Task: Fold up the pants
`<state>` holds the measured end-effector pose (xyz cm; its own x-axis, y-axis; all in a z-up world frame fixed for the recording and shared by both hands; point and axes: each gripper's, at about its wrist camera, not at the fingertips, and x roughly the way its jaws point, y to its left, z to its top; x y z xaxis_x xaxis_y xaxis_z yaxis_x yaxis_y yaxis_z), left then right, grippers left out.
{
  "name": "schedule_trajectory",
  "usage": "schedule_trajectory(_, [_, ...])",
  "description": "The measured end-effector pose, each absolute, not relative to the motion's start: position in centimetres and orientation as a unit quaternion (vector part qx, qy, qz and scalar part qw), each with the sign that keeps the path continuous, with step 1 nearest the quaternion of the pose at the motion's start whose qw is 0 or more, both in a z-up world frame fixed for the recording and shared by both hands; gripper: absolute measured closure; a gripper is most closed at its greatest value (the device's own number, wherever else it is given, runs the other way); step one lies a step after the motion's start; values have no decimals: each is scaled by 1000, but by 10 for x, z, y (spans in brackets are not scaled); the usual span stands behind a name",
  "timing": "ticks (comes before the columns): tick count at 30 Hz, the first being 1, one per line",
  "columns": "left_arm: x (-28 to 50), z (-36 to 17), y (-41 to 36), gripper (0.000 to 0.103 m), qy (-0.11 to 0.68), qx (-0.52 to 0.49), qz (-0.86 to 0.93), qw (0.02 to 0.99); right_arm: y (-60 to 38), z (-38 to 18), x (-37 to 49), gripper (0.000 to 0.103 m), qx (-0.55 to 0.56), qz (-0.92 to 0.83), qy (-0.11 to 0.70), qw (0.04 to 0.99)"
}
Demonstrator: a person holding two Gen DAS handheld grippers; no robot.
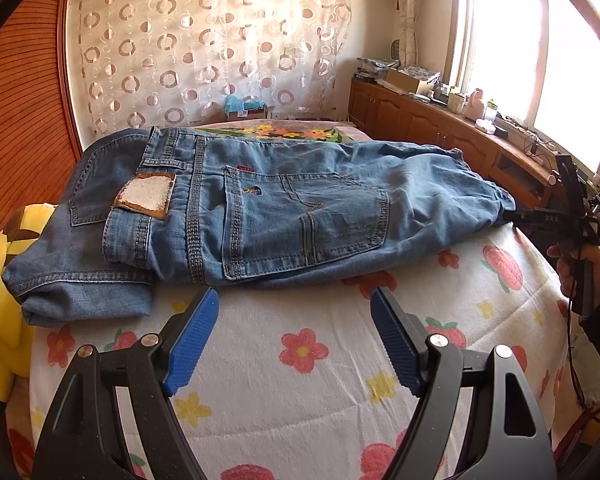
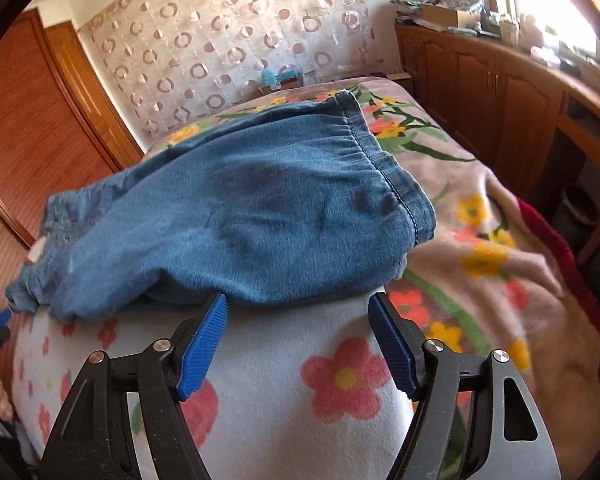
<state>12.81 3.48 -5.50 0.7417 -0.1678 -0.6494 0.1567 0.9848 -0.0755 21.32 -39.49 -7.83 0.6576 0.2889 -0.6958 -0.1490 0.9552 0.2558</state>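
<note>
Both tools gape, ribbed blue pads point(image 1: 194, 340) before folded denim pants point(image 1: 260, 208)

Left tool point(image 1: 294, 300) hangs over the flowered bed cover point(image 1: 300, 392), blue fingers point(image 1: 192, 340) spread wide, nothing between them. Just beyond its tips lie the jeans point(image 1: 260, 208), folded, back pocket and waistband patch facing up. Off to the tool's right, the right tool point(image 1: 572, 216), gripped by a hand point(image 1: 580, 268), sits at the jeans' far end. A yellow plush toy point(image 1: 4, 280) lies at the left.
</note>
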Motion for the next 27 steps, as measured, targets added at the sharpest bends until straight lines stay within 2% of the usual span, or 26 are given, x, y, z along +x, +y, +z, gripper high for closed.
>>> schedule_trajectory(13, [128, -57, 40, 24, 350, -15, -78, 933, -388, -79, 237, 28, 123, 101, 396, 904])
schedule_trajectory(15, [128, -57, 40, 24, 350, -14, -79, 933, -380, -76, 237, 35, 113, 99, 389, 909])
schedule_trajectory(17, [128, -57, 41, 24, 350, -14, -79, 933, -373, -79, 238, 51, 97, 99, 390, 910])
schedule_trajectory(19, [129, -57, 41, 24, 351, -14, -78, 933, -369, -82, 241, 56, 79, 88, 394, 912])
schedule_trajectory(27, [129, -62, 46, 24, 354, -19, -72, 932, -380, -80, 232, 56, 76, 62, 384, 918])
